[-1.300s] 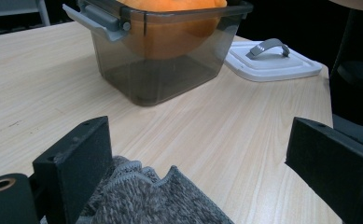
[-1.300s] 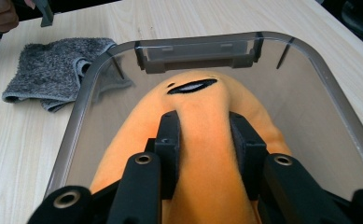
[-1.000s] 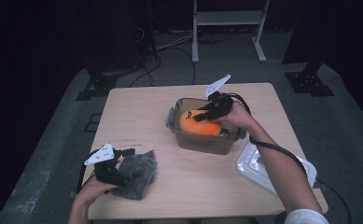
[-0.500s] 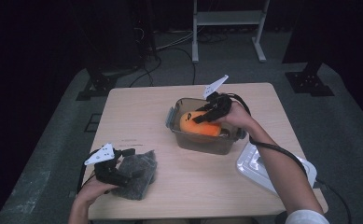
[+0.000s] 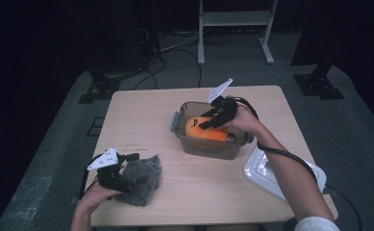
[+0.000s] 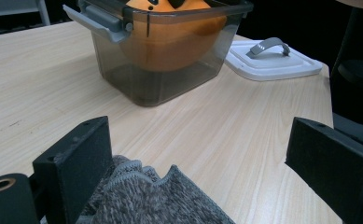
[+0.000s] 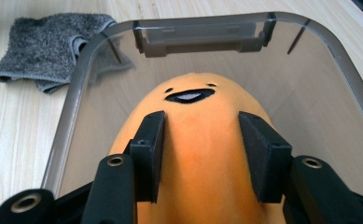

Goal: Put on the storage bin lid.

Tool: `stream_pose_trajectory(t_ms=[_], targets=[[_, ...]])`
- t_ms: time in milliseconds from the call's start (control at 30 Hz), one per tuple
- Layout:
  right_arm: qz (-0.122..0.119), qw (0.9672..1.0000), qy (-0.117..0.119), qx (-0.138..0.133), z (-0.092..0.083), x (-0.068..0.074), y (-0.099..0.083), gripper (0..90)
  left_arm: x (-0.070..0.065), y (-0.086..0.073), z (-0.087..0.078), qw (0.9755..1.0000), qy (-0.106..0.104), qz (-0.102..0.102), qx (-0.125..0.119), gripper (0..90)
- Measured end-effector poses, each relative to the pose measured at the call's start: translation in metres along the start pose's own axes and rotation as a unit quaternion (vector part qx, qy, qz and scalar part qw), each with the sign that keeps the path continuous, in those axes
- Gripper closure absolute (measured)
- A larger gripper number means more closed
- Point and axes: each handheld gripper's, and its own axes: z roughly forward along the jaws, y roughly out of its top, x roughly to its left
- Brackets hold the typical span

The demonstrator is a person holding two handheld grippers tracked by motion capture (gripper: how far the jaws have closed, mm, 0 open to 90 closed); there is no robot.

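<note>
An orange plush toy with a small face (image 7: 202, 186) lies in a clear grey plastic container (image 5: 208, 147) at the middle of the table. My right gripper (image 7: 202, 126) reaches into the container from the right. Its jaws have just been opening and now stand apart on either side of the toy's top, with the toy between them and no pinch. At the front left, my left gripper (image 5: 131, 172) rests over a folded grey cloth (image 5: 143, 183). In the left gripper view the left gripper (image 6: 200, 140) stands wide open, the cloth (image 6: 151, 200) beside one jaw.
The container's white lid (image 5: 271, 173) with a grey handle lies at the table's right front edge. The container has grey latches on its ends (image 6: 102, 18). Bare wooden tabletop (image 5: 141, 120) stretches between cloth and container. Dark floor, cables and a stand lie beyond.
The right gripper's jaws look slightly wider over the orange toy than before. Both hands, the cloth and the container have stayed in place.
</note>
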Motion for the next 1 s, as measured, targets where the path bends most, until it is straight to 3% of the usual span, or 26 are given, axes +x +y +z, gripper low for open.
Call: stream_pose_trajectory(t_ms=[200,300,600,1000], targets=[[0.006,1.0,-0.002,0.006,-0.001,0.0,-0.002,50.6,0.0,0.0,0.0,1.0,0.001,0.0,0.0,6.0],[0.007,0.9998,0.004,-0.017,-0.006,0.0,0.0,53.7,0.0,0.0,0.0,1.0,0.0,0.0,0.0,6.0],[0.007,0.9998,0.0,-0.019,-0.018,0.005,0.0,51.1,0.0,0.0,0.0,1.0,0.0,0.001,0.0,6.0],[0.014,0.9988,-0.006,-0.046,-0.051,0.016,-0.014,48.3,0.0,0.0,0.0,1.0,0.003,0.002,0.001,6.0]])
